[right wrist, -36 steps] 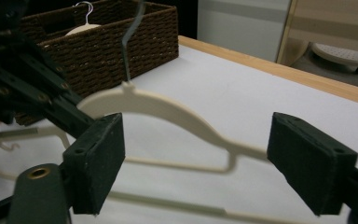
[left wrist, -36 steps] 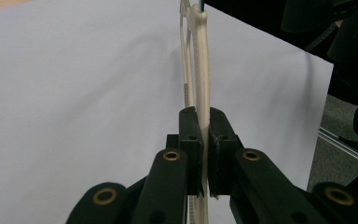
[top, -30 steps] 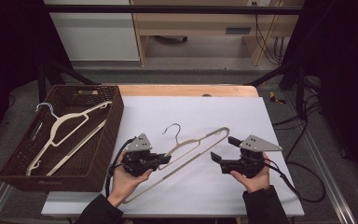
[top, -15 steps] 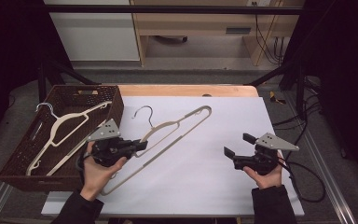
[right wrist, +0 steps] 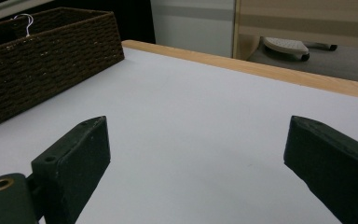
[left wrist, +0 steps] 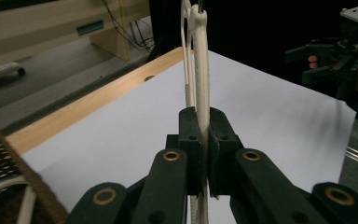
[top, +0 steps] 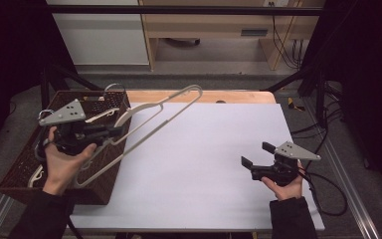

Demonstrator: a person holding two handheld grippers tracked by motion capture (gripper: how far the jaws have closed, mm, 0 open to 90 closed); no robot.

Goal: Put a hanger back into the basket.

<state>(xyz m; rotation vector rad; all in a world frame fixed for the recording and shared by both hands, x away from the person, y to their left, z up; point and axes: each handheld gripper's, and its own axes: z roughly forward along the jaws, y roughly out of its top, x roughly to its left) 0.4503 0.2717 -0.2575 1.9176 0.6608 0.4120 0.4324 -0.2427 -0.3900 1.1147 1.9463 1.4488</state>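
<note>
Fingers of the left gripper [left wrist: 204,140] are clenched on the flat arm of a cream hanger [top: 154,112], their pads [left wrist: 189,140] pressed against it from both sides. From above, that gripper [top: 110,130] hangs over the near-right corner of the brown woven basket [top: 110,189], and the hanger slants up and away from it, its far end over the white table [top: 204,164] and its wire hook near the basket's back rim. More cream hangers lie inside the basket. Further right, the right gripper [top: 252,155] rests low over the table, well apart from the hanger, with its jaws wide and nothing between them; they have just been opening

By my reading, the step in hand is carrying the hanger across to the basket with one gripper alone. The next move calls for swinging the long end round over the opening, lowering it until it lies flat on the others, and only then letting go, since a tilted hanger could catch on the rim
</note>
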